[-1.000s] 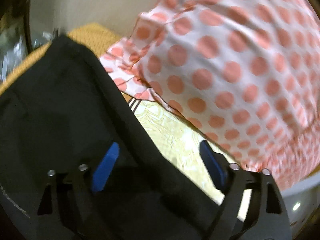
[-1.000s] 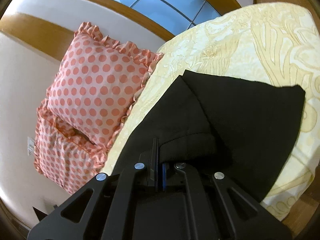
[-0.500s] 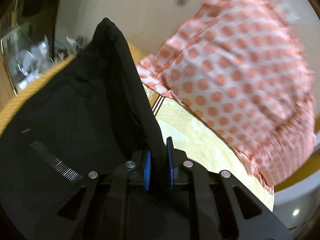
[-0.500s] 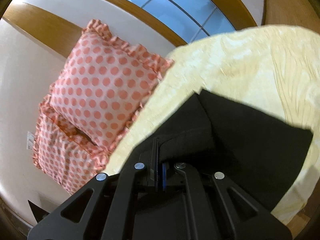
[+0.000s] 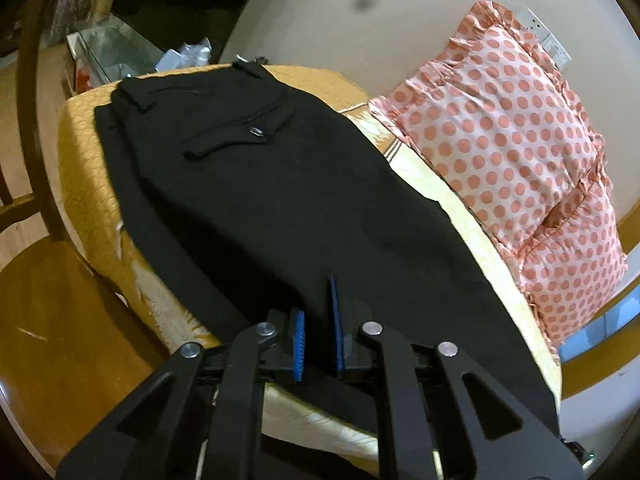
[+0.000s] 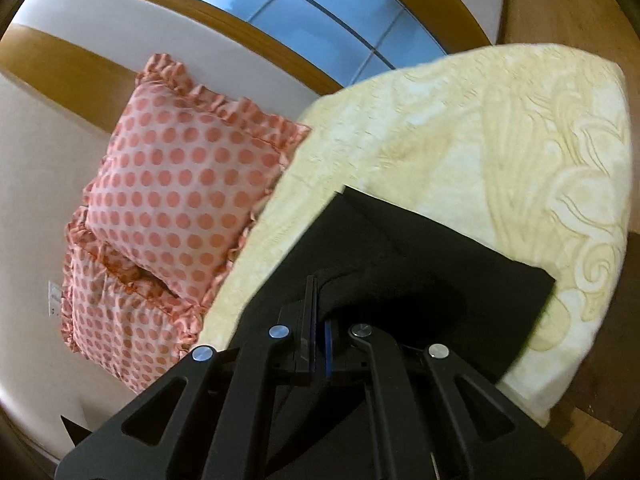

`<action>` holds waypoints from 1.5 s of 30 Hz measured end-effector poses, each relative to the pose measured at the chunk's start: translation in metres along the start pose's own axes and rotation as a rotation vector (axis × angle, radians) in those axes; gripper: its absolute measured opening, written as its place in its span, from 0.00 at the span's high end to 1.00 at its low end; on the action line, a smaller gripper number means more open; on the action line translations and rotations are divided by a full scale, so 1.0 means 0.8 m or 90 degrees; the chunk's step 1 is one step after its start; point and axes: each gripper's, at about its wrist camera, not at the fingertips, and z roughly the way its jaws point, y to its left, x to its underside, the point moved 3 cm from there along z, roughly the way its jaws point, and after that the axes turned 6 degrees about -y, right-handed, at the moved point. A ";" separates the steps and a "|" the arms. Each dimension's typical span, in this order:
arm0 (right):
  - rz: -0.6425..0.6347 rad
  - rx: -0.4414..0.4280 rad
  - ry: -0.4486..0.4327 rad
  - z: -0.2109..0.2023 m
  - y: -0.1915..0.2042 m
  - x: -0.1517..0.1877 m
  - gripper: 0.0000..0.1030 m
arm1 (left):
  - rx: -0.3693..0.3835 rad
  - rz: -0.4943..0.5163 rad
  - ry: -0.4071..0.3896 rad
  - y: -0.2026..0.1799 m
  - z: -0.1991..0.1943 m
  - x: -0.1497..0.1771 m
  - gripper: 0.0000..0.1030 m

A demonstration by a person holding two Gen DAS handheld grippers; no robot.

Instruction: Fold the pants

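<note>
Black pants [image 5: 272, 184] lie stretched along a yellow bed, waistband and buttoned back pocket [image 5: 240, 136] at the far end. My left gripper [image 5: 318, 320] is shut on the near edge of the pants, a fold of black cloth between its blue pads. In the right wrist view the pants [image 6: 440, 280] lie folded with a leg end toward the bed's corner. My right gripper [image 6: 320, 320] is shut on a raised fold of the pants.
Two pink polka-dot pillows [image 5: 520, 160] lean on the wall beside the bed; they also show in the right wrist view [image 6: 180, 200]. The yellow bedspread [image 6: 500, 140] ends at a wooden floor [image 5: 60, 340]. A cluttered glass table [image 5: 112, 52] stands beyond the bed's far end.
My left gripper closed on the pants, lifted the cloth, then drew back and lowered it so the pants lie flat. My right gripper stayed shut on its fold and moved back slightly.
</note>
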 end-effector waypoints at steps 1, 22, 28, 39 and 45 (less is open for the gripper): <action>0.005 0.001 0.004 0.000 -0.002 0.000 0.98 | -0.003 0.007 -0.004 0.000 0.000 0.002 0.90; -0.005 0.050 0.037 -0.042 -0.040 0.028 0.98 | 0.007 0.045 0.024 0.018 -0.013 0.006 0.95; -0.058 0.074 0.017 -0.047 -0.024 0.027 0.98 | 0.027 0.032 0.018 0.027 -0.016 0.011 0.94; -0.065 0.088 0.023 -0.037 -0.028 0.021 0.98 | 0.036 0.036 0.006 0.025 -0.012 0.020 0.94; -0.058 0.084 0.019 -0.045 -0.032 0.024 0.98 | 0.050 0.041 0.012 0.027 -0.015 0.014 0.94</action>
